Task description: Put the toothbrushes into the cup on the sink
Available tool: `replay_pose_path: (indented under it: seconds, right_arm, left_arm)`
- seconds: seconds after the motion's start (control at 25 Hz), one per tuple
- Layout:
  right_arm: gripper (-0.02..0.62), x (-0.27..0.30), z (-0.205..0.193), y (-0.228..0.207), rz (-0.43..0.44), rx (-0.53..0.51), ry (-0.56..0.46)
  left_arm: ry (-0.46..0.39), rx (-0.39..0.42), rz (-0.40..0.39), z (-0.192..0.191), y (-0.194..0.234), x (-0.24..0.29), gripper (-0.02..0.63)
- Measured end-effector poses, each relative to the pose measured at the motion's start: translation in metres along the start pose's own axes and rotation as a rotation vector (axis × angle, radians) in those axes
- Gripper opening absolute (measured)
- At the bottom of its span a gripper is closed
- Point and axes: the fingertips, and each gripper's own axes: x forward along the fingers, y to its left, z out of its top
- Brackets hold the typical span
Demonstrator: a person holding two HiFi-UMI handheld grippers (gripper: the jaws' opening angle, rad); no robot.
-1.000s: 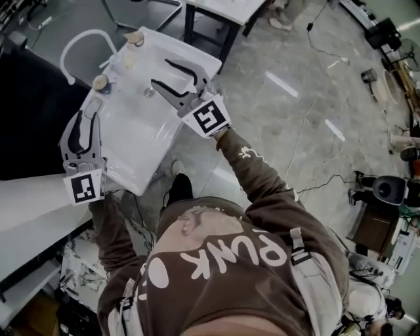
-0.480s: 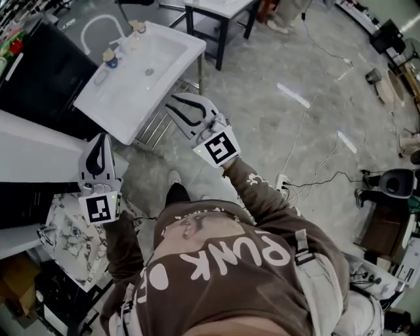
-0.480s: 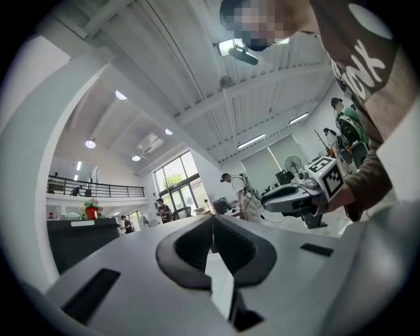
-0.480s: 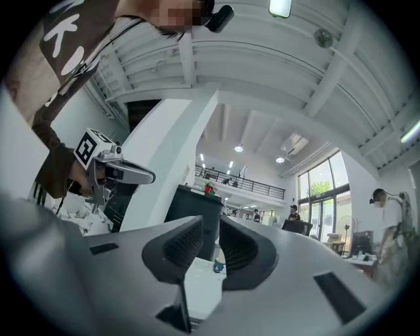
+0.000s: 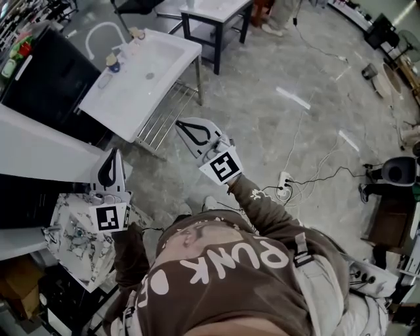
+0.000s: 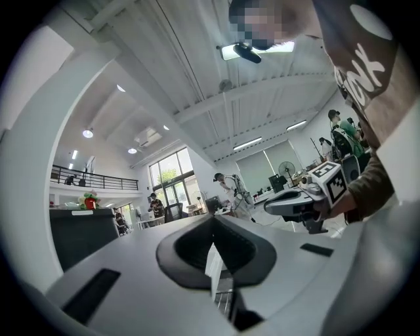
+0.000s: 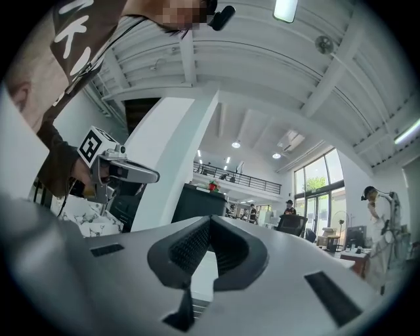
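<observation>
The white sink (image 5: 152,92) stands at the upper left of the head view, with a curved white faucet (image 5: 105,29) behind it. On its back rim sits a small round cup (image 5: 113,63) with something blue in it; no toothbrush can be made out at this distance. Both grippers hang over the floor, well short of the sink. My left gripper (image 5: 113,153) is shut with nothing in it, its tips (image 6: 211,222) together. My right gripper (image 5: 181,123) is also shut and empty, its ribbed pads (image 7: 197,246) meeting. Each gripper shows in the other's view: right gripper (image 6: 302,201), left gripper (image 7: 122,172).
A metal rack (image 5: 167,117) sits under the sink. A black cabinet (image 5: 39,72) and a white counter (image 5: 39,154) are at the left. A marble-patterned box (image 5: 75,239) lies below my left gripper. A dark-legged table (image 5: 216,13) stands behind; cables and a power strip (image 5: 283,187) lie on the floor.
Both grippers went from open over the sink to shut. The person stepped back, so the sink moved up and away and both grippers now hang over the floor.
</observation>
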Motion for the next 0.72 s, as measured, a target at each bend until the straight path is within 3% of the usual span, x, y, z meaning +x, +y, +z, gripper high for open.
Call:
replay_pose_path:
  seconds: [0.72]
  right_arm:
    - [0.009, 0.032, 0.012, 0.045, -0.033, -0.047, 0.045]
  left_arm:
    - [-0.052, -0.063, -0.036, -0.019, 0.052, -0.023, 0.005]
